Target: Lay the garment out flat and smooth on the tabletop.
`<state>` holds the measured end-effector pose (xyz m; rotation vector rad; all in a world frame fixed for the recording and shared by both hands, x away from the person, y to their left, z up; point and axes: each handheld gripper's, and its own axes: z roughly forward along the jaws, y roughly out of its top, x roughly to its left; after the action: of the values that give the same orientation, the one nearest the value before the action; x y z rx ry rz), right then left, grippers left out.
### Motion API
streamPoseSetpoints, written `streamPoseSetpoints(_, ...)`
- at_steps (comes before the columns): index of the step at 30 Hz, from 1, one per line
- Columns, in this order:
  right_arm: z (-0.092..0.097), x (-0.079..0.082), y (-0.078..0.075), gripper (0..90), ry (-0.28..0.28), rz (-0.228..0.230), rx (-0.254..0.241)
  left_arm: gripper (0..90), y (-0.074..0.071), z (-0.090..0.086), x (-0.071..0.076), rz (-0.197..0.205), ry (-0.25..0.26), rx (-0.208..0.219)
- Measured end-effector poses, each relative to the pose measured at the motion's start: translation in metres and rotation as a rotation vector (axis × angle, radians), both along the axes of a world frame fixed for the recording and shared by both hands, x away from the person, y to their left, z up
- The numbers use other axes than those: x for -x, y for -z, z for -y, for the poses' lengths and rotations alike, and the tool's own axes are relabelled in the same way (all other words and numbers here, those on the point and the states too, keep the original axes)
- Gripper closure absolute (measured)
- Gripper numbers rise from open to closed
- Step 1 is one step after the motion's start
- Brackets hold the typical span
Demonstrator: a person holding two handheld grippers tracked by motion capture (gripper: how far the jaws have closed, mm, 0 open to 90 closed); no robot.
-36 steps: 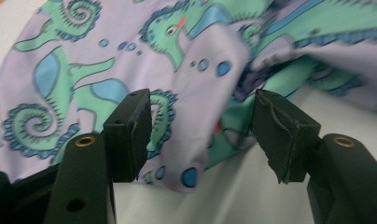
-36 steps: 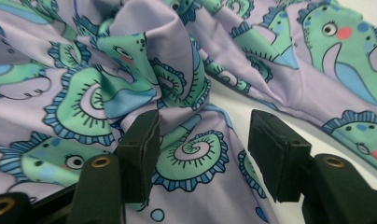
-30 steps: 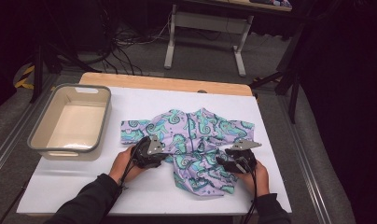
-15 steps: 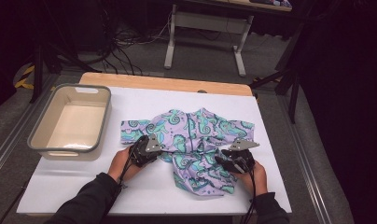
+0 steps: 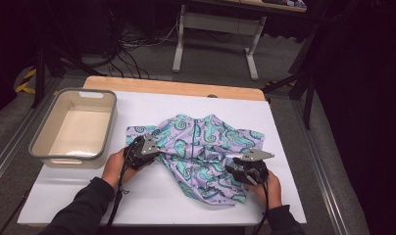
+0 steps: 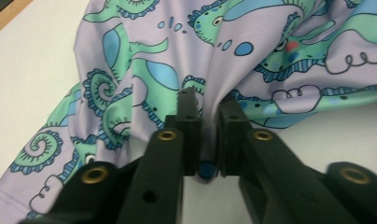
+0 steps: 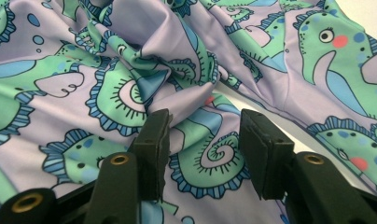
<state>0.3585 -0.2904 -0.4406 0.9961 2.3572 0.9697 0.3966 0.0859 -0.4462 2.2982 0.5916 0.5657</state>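
Since the earlier picture, the left gripper (image 5: 154,154) has carried its pinched fold of the shirt (image 5: 206,147) slightly toward the middle, its jaws easing a little yet clamped on cloth. The right gripper (image 7: 203,154) stands apart over fabric, gripping nothing. Folding looks barely begun: the lilac seahorse-print shirt lies rumpled mid-table (image 5: 284,122), beside an empty tub (image 5: 108,117).
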Motion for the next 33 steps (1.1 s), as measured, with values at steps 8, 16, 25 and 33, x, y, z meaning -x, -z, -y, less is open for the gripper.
streamPoseSetpoints(8,0.001,0.012,-0.006,54.2,0.014,0.037,0.0,53.7,-0.027,0.005,0.033,0.043,0.132,0.176)
streamPoseSetpoints(16,0.001,0.018,-0.005,57.9,-0.003,0.031,0.015,52.8,-0.01,0.067,0.075,-0.062,0.406,0.133)
streamPoseSetpoints(25,0.01,0.009,0.006,47.7,0.091,0.005,0.074,55.4,0.014,0.1,0.078,-0.112,0.44,0.025)
streamPoseSetpoints(33,0.014,0.008,0.005,82.2,0.035,-0.076,0.032,82.5,0.012,0.091,0.075,-0.139,0.473,0.0)
